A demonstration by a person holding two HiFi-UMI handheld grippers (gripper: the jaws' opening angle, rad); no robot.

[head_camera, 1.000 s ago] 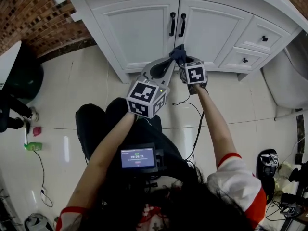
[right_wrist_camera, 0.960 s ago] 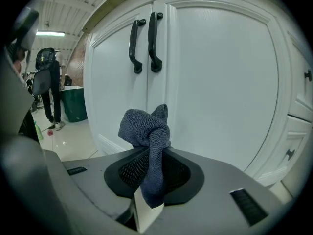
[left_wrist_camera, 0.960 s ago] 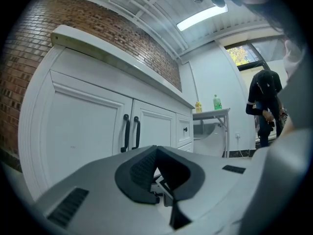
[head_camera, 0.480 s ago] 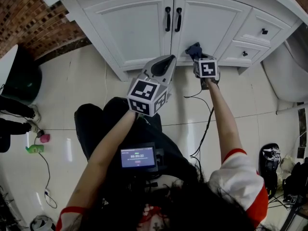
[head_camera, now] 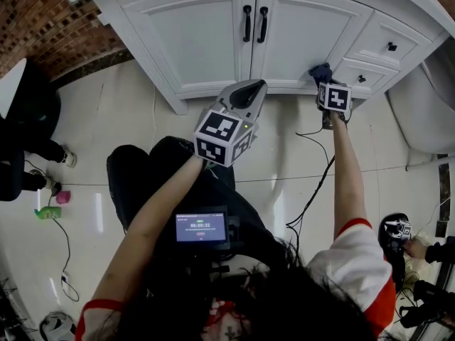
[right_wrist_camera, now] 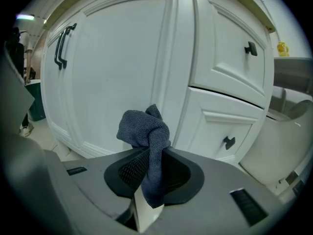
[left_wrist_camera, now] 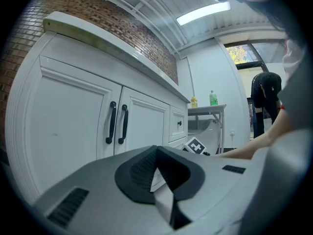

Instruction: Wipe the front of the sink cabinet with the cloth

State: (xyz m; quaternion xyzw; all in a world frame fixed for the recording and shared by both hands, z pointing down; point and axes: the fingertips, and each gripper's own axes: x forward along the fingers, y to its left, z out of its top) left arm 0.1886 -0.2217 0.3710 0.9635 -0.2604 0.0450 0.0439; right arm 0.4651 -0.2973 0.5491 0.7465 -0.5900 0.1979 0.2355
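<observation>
**Q:** What has changed in the last second?
**A:** The left gripper [head_camera: 250,87], jaws shut on nothing, sits about where it was, in front of the white sink cabinet [head_camera: 206,41]. The right gripper [head_camera: 321,77], clamped on the dark blue cloth [right_wrist_camera: 145,131], has travelled right. It went from under the black door handles [head_camera: 254,24] to the right door's edge, beside the drawers [head_camera: 359,77].
**Q:** Anything unclear?
**A:** Whether the cloth touches the paint. From above, the marker cube [head_camera: 335,96] partly covers it, and the cabinet's top is cut off.
**Q:** And the room?
**A:** Glossy pale floor tiles [head_camera: 128,126], with a brick wall [head_camera: 43,27] at left.
</observation>
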